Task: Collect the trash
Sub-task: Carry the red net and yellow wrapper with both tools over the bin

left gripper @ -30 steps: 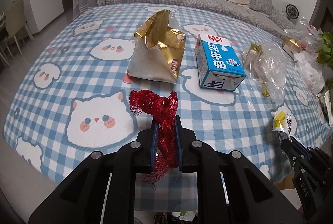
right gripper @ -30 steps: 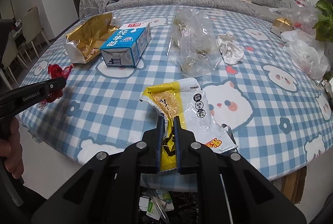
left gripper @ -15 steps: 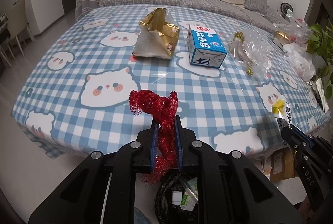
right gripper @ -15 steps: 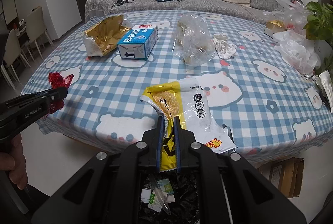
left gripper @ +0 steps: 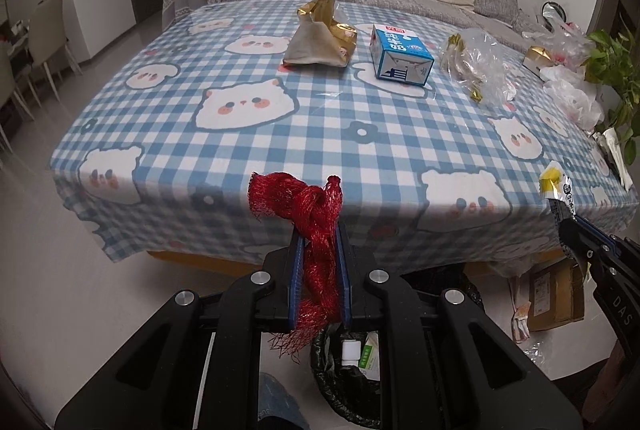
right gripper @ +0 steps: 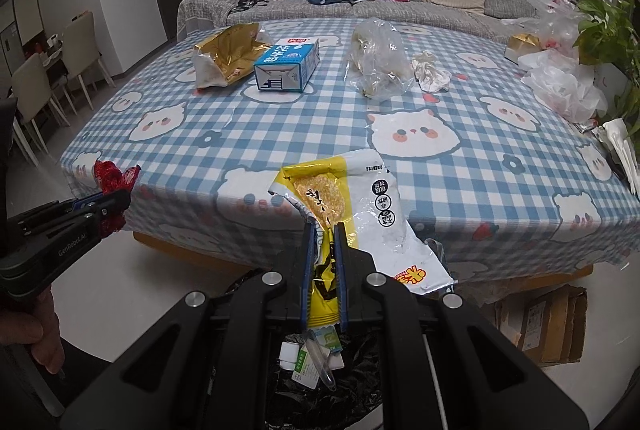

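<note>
the left gripper (left gripper: 318, 230) is clamping a bunch of red mesh netting (left gripper: 308, 206), its two blue-lined fingers (left gripper: 294, 270) pressing on the strand that is running down between them while the knotted top is sticking up above the tips and frayed threads are hanging out below. the right gripper (right gripper: 323, 230) is pinching the torn yellow end of a yellow and white snack wrapper (right gripper: 360, 214), and the rest of the wrapper is fanning out above and to the right of its tips. both grippers are hanging in front of the near edge of the table (left gripper: 360, 134), off the blue checked cloth with its white cat faces, and under each of them a black-lined trash bin (right gripper: 320, 382) is showing, with small white and green boxes and a clear plastic tube lying in it. in the right wrist view a hand (right gripper: 28, 330) is gripping the left tool at the left edge. still lying on the cloth, well apart from both grippers, are a gold foil bag (left gripper: 324, 38), a blue and white milk carton (left gripper: 400, 56) on its side just right of it, a crumpled clear plastic bag (left gripper: 480, 66) and a wad of white paper (right gripper: 430, 70). more white plastic bags (right gripper: 560, 86) are sitting at the table's far right beside a green plant (right gripper: 608, 30). a cardboard box (right gripper: 548, 326) is lying on the floor under the table's right corner.
</note>
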The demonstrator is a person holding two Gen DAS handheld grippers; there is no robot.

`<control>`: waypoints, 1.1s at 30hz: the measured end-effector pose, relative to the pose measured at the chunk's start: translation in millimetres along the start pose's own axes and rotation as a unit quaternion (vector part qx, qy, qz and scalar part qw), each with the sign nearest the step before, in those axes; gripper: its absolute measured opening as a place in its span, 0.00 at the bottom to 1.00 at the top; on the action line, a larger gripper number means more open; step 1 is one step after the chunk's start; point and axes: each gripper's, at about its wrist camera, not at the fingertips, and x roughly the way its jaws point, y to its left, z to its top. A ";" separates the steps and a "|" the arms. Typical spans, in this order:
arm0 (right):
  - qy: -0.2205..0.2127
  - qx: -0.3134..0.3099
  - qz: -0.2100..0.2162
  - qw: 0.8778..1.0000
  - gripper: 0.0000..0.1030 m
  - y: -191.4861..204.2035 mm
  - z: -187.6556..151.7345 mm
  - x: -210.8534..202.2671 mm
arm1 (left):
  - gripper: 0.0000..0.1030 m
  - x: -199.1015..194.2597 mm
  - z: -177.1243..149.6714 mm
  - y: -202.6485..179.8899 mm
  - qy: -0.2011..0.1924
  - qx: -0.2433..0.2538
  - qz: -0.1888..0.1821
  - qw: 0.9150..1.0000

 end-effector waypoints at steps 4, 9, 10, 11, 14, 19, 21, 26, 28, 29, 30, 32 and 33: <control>0.000 0.007 0.006 1.000 0.09 1.4 -13.2 -7.3 | 0.13 -6.2 -18.1 0.1 0.006 0.001 -0.001 1.000; 0.006 -0.003 0.010 1.000 0.09 10.3 -29.7 -7.1 | 0.13 -14.7 -38.7 -0.8 0.007 0.006 -0.004 1.000; 0.007 -0.004 0.010 1.000 0.09 10.6 -31.9 -6.7 | 0.13 -15.6 -42.6 -0.7 0.008 0.007 -0.004 1.000; 0.008 -0.004 0.010 1.000 0.09 10.9 -34.4 -6.4 | 0.13 -16.5 -46.6 -0.4 0.008 0.007 -0.005 1.000; 0.010 -0.006 0.011 1.000 0.09 13.0 -42.0 -5.3 | 0.13 -19.3 -58.8 2.7 0.007 0.002 -0.008 1.000; 0.013 -0.005 0.016 1.000 0.09 14.2 -59.9 -0.9 | 0.13 -14.4 -77.5 6.5 0.008 0.002 -0.014 1.000; 0.016 -0.009 0.014 1.000 0.09 16.7 -67.9 3.0 | 0.13 -6.6 -84.4 8.5 0.016 0.001 -0.013 1.000; 0.035 -0.009 0.012 0.999 0.09 20.9 -85.2 18.4 | 0.13 13.7 -100.4 10.5 0.029 0.003 -0.007 1.000; 0.042 -0.012 0.010 0.999 0.09 22.2 -90.0 24.6 | 0.13 21.1 -105.3 11.2 0.032 0.002 -0.005 0.999; 0.044 -0.013 0.009 0.999 0.09 22.5 -92.2 28.2 | 0.13 24.2 -107.2 12.0 0.032 0.002 -0.004 0.999; 0.046 -0.013 0.009 0.999 0.09 22.7 -94.3 31.9 | 0.13 28.0 -108.9 13.1 0.033 0.003 -0.003 0.999; 0.054 -0.013 0.007 0.998 0.09 23.2 -99.3 40.9 | 0.13 34.7 -111.9 15.3 0.036 -0.001 -0.003 0.999; 0.058 -0.011 0.008 0.998 0.09 23.3 -102.1 45.5 | 0.13 38.2 -113.1 16.3 0.038 -0.003 -0.003 0.999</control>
